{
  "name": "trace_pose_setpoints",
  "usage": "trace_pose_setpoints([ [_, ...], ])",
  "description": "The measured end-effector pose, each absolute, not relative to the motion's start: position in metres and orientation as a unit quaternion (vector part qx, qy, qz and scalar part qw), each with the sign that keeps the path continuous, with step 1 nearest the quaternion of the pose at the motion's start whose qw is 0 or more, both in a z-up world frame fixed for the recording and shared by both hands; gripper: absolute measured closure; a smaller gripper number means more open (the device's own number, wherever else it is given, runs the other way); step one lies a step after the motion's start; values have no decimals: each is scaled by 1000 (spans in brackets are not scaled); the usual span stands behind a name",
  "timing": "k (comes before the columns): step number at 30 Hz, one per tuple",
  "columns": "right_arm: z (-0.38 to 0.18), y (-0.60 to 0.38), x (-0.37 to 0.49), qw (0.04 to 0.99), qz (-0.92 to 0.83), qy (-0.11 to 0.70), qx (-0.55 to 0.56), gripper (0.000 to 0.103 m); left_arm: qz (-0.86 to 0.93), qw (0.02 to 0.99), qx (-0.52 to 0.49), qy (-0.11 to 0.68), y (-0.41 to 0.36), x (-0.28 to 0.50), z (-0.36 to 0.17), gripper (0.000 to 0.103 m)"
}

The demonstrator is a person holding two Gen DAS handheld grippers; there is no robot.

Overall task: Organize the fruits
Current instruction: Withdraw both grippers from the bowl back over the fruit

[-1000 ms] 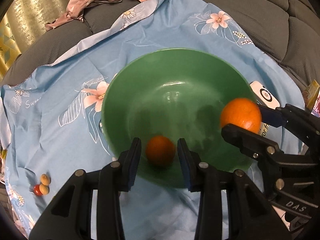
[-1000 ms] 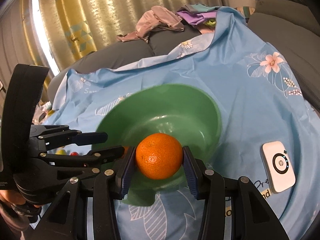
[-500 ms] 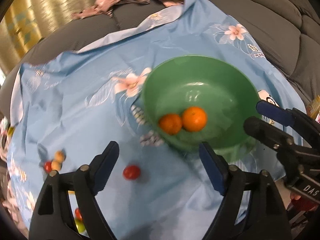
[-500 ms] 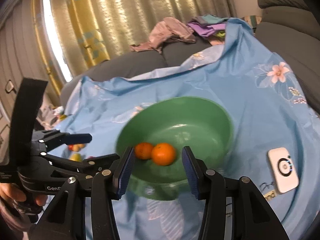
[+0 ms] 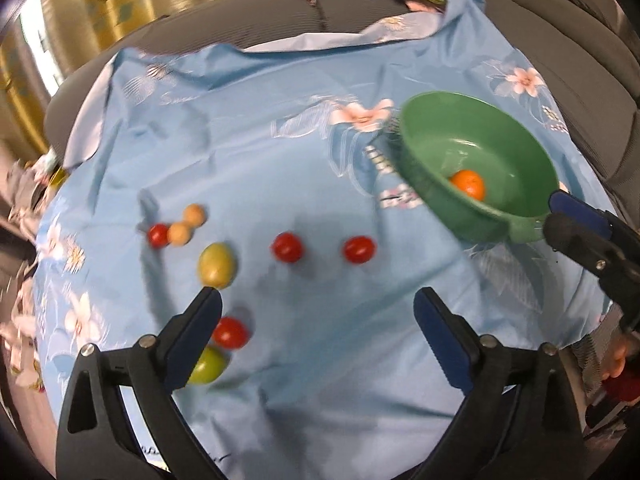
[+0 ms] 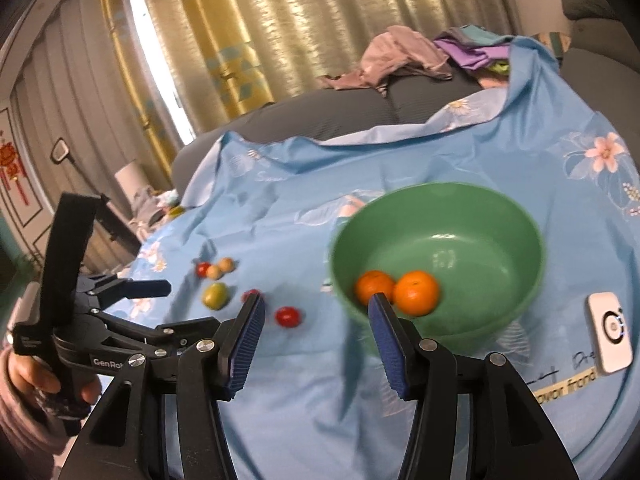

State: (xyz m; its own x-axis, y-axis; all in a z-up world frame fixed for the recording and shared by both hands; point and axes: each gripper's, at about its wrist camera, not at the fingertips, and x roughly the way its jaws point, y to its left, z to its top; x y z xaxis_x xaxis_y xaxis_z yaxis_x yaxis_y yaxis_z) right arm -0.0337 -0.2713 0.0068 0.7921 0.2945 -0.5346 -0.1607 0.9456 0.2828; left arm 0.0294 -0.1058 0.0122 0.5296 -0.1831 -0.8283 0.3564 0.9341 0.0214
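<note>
We see two oranges [image 6: 396,291] sitting side by side, touching, down in the green bowl [image 6: 500,216], on the side nearest the right tongs. From the left wrist view only one orange [image 5: 467,184] shows over the bowl's [image 5: 452,216] near wall. The bowl stands on a blue cloth with flowers [image 5: 280,128] that is spread over a gray sofa [image 5: 248,20]. More fruit lies loose on the cloth, away from the bowl. We see two red tomatoes [image 5: 322,249] in a row, a yellow-green fruit [image 5: 216,265] next to them, and then a small red one [image 5: 158,235] touching two little tan balls [image 5: 187,225]. Closer to us there is another red tomato [image 5: 229,332] just above a green fruit [image 5: 207,366], and both sit right beside one finger of the left tongs. Our left tongs [image 5: 316,336] are wide open over the cloth and hold nothing. Our right tongs [image 6: 316,332] are open too, with nothing between the blue pads [image 6: 244,344], and they hang in front of the bowl. A white gadget with a round mark [image 6: 609,332] lies on the cloth to the right of the bowl. A pile of clothes [image 6: 404,60] sits on the sofa back, and gold curtains [image 6: 248,32] hang behind it. The left view is a bit blurry.
</note>
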Motion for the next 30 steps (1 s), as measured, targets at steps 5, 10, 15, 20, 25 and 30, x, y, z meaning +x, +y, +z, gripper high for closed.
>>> trace_pose_setpoints([
  [5, 8, -256, -36, 932, 151, 308, 117, 48, -137, 874, 74, 460, -80, 19, 11, 4],
  [10, 7, -243, -34, 924, 169, 322, 116, 48, -123, 884, 58, 447, -51, 9, 14, 1],
  [15, 2, -232, -27, 914, 176, 346, 116, 47, -112, 889, 54, 441, -25, 1, 8, 1],
  [20, -4, -218, -21, 905, 185, 367, 107, 47, -118, 889, 33, 442, -7, -5, -1, 1],
  [25, -10, -201, -15, 898, 192, 386, 94, 47, -128, 887, 22, 442, 4, -8, -10, 2],
  [30, -17, -188, -7, 890, 200, 400, 87, 47, -144, 883, 25, 447, 10, -7, -22, 7],
])
